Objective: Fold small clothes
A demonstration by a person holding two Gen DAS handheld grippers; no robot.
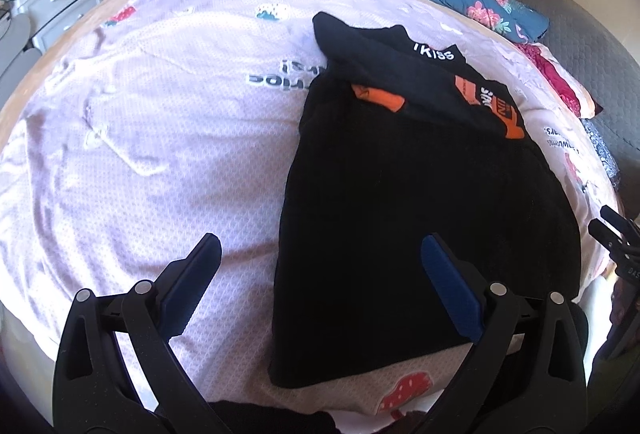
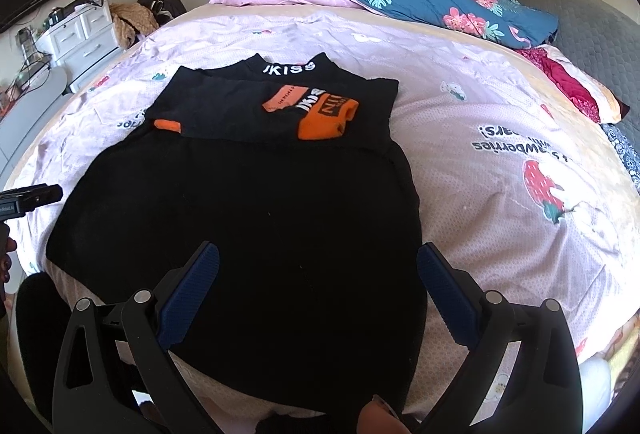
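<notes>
On the pink strawberry-print bed sheet (image 2: 480, 94) lies the black knit garment with orange patches (image 2: 248, 202), sleeves already crossed, so I'd pinch both near hem corners evenly with my left gripper (image 1: 320, 266) and right gripper (image 2: 318, 274), both wide and empty; only the right view shows the television.

Black garment (image 2: 248, 218) near hem cut off (bottom edge, right view).
</notes>
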